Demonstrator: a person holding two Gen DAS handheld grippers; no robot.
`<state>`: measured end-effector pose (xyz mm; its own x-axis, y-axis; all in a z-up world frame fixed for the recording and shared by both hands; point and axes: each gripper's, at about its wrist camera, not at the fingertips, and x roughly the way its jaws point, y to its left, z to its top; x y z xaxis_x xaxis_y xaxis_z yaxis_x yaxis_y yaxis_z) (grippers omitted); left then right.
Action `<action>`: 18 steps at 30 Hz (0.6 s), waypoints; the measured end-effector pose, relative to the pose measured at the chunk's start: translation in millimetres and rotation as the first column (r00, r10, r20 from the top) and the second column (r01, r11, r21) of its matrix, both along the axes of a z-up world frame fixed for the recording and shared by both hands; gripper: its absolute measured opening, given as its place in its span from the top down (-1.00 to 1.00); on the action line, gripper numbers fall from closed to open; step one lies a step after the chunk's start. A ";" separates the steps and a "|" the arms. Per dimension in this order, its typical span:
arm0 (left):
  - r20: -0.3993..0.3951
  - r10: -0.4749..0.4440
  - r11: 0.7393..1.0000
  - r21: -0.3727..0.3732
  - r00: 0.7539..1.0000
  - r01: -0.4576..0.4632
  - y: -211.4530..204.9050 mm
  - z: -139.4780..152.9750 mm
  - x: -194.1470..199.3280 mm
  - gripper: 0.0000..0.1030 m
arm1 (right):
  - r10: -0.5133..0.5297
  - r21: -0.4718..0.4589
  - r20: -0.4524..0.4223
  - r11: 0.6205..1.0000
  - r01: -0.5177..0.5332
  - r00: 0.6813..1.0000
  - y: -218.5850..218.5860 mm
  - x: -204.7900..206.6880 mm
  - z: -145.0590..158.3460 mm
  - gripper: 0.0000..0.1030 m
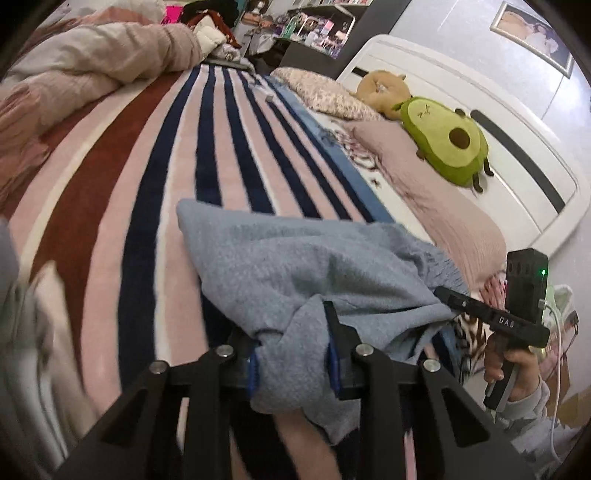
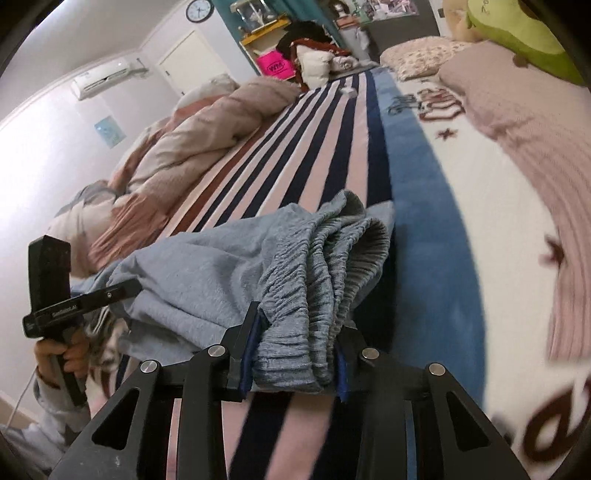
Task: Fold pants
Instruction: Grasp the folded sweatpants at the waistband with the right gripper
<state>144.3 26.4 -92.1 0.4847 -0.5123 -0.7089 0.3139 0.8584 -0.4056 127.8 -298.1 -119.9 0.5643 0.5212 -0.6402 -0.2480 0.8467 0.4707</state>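
Light grey-blue pants (image 1: 295, 266) hang bunched between my two grippers above a striped blanket (image 1: 155, 177) on the bed. My left gripper (image 1: 293, 350) is shut on a wad of the leg fabric, its blue pads pressing both sides. In the right wrist view my right gripper (image 2: 299, 350) is shut on the gathered elastic waistband (image 2: 332, 266) of the pants (image 2: 207, 273). Each gripper shows in the other's view: the right one (image 1: 448, 295) at the cloth's right end, the left one (image 2: 129, 288) at the cloth's left end, each in a hand.
A rumpled beige duvet (image 1: 85, 74) lies along the far side of the bed. Pillows (image 1: 424, 170), an avocado plush (image 1: 447, 140) and a tan plush (image 1: 384, 88) rest against the white headboard (image 1: 480, 110). Cluttered shelves (image 1: 314, 26) stand beyond the bed.
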 end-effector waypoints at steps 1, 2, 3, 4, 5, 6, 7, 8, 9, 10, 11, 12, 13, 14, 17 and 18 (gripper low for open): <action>-0.010 -0.002 1.000 0.002 1.000 0.002 1.0 -3.6 -4.4 0.46 | 0.001 0.000 -0.009 1.000 -0.001 1.000 2.6 -7.2 -1.9 0.46; -0.024 -0.003 1.000 0.007 1.000 0.003 1.9 -8.9 -8.5 0.43 | -0.001 -0.004 -0.011 1.000 0.001 1.000 4.5 -13.5 -3.9 0.44; -0.035 -0.003 1.000 0.014 0.999 0.003 3.0 -13.3 -10.1 0.35 | -0.003 -0.014 -0.009 1.000 0.002 1.000 5.4 -18.1 -5.5 0.37; -0.040 0.000 1.000 0.023 0.999 0.000 3.7 -15.6 -11.1 0.23 | -0.005 -0.026 -0.006 1.000 0.005 1.000 6.3 -21.6 -6.4 0.32; -0.041 0.011 0.999 0.042 0.999 -0.009 5.1 -17.4 -12.7 0.19 | -0.017 -0.038 -0.002 0.999 0.017 1.000 5.2 -25.1 -6.4 0.26; -0.036 0.021 0.999 0.043 0.999 -0.019 7.6 -16.4 -13.2 0.13 | -0.027 -0.046 0.005 0.999 0.027 1.000 3.4 -27.3 -4.8 0.11; -0.034 0.025 0.999 0.035 0.999 -0.024 10.8 -15.5 -15.1 0.10 | -0.042 -0.060 0.019 0.997 0.043 0.999 0.2 -30.4 -1.0 0.03; -0.031 0.028 0.999 0.022 0.999 -0.027 13.3 -12.5 -14.2 0.10 | -0.055 -0.070 0.031 0.996 0.057 0.998 -3.0 -32.7 2.9 -0.10; -0.024 0.035 0.999 0.004 0.999 -0.035 17.1 -8.2 -13.6 0.09 | -0.067 -0.083 0.044 0.994 0.071 0.997 -6.1 -34.1 7.6 -0.12; -0.018 0.042 0.999 -0.006 0.999 -0.042 19.4 -5.3 -14.1 0.05 | -0.080 -0.096 0.060 0.992 0.086 0.995 -10.2 -34.7 13.6 -0.12; -0.011 0.048 0.999 -0.019 0.999 -0.049 20.7 -1.7 -11.8 0.02 | -0.097 -0.104 0.080 0.989 0.106 0.992 -14.6 -34.5 20.9 -0.12; 0.000 0.061 0.998 -0.033 0.998 -0.061 22.2 2.0 -8.5 -0.03 | -0.110 -0.105 0.100 0.987 0.121 0.989 -17.4 -32.6 27.9 -0.15; 0.003 0.068 0.997 -0.034 0.998 -0.068 21.3 3.2 -5.9 -0.04 | -0.118 -0.107 0.119 0.986 0.131 0.986 -19.0 -30.1 34.4 -0.16; 0.007 0.077 0.997 -0.029 0.997 -0.077 20.5 3.9 -3.1 -0.04 | -0.121 -0.119 0.137 0.983 0.137 0.983 -18.2 -24.9 40.4 -0.16; 0.033 0.119 0.992 -0.039 0.992 -0.118 22.7 5.4 7.6 -0.15 | -0.100 -0.164 0.151 0.979 0.124 0.984 -7.9 -4.3 45.3 -0.16; 0.035 0.132 0.990 -0.047 0.991 -0.131 25.6 5.9 11.6 -0.18 | -0.093 -0.169 0.150 0.978 0.118 0.984 -2.9 2.3 44.3 -0.16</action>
